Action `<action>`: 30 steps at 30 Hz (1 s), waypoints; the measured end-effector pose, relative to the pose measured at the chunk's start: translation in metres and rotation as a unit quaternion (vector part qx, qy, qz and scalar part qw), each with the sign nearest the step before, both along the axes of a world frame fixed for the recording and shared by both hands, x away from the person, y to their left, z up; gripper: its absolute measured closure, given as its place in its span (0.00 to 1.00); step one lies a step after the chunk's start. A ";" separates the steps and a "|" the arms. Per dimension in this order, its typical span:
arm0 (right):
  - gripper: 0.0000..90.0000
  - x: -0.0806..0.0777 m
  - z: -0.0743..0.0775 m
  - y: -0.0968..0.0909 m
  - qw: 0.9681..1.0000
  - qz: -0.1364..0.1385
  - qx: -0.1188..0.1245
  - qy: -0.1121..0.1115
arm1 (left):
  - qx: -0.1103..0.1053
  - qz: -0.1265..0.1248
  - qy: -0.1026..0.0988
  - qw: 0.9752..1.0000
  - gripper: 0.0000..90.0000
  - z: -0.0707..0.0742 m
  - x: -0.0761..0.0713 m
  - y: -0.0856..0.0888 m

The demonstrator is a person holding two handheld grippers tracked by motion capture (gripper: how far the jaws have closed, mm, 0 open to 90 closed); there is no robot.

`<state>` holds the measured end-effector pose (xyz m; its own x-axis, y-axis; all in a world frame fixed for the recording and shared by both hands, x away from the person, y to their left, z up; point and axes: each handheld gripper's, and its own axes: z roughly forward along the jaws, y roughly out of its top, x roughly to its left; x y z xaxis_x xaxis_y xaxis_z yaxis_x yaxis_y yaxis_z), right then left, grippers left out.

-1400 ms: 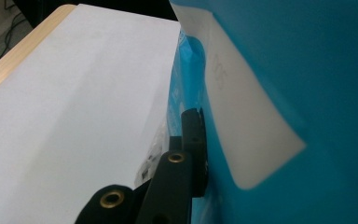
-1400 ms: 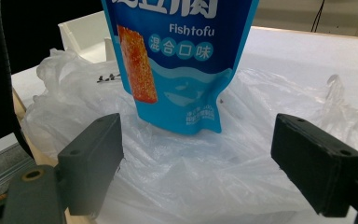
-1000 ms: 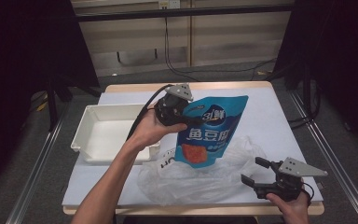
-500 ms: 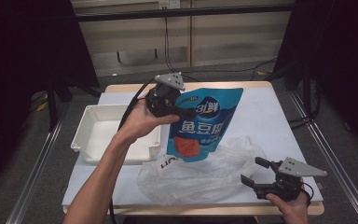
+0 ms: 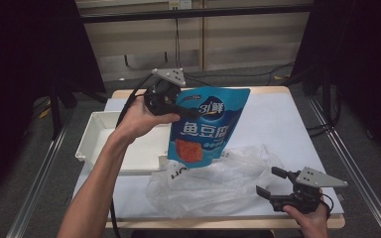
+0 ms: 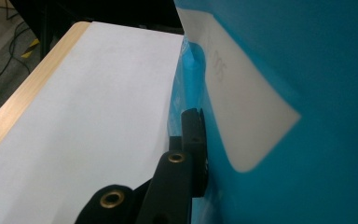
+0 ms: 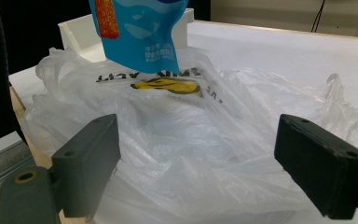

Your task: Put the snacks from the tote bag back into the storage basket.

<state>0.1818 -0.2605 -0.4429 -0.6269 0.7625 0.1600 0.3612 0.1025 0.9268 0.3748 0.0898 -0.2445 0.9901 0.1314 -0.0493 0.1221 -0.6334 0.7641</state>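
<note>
A lab: black curtains [image 5: 25, 74] around a white table [image 5: 278, 124], metal frame [image 5: 193, 12], cables [image 5: 228, 77] on floor.

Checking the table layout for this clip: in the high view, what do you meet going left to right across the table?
White tray → left gripper shut on the blue pouch's edge → blue pouch hanging from it → right gripper, jaws open, at the near right corner. The clear plastic bag spans the middle and is left out.

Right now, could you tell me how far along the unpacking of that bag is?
Done: the blue pouch is lifted clear of the plastic bag. In hand: the left gripper clamps its upper edge. Left: setting it down, perhaps in the white tray; the right gripper waits open.
</note>
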 end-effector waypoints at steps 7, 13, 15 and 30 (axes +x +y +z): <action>0.12 0.000 0.000 0.000 1.000 0.002 0.004 0.000 | -0.010 0.008 -0.008 1.000 1.00 0.011 0.005 0.012; 0.11 -0.001 0.001 -0.001 1.000 0.003 0.006 -0.005 | -0.021 0.024 -0.014 0.999 1.00 0.022 0.010 0.024; 0.11 -0.001 0.001 -0.002 1.000 0.002 0.006 -0.005 | -0.020 0.027 -0.018 0.999 1.00 0.026 0.014 0.030; 0.09 -0.003 0.002 -0.002 1.000 0.002 0.003 -0.009 | -0.046 0.079 -0.028 0.995 1.00 0.056 0.030 0.080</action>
<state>0.1793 -0.2626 -0.4407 -0.6332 0.7586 0.1532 0.3434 0.0981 0.9340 0.4051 0.1702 -0.1882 0.9587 0.2840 -0.0147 0.1715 -0.5362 0.8265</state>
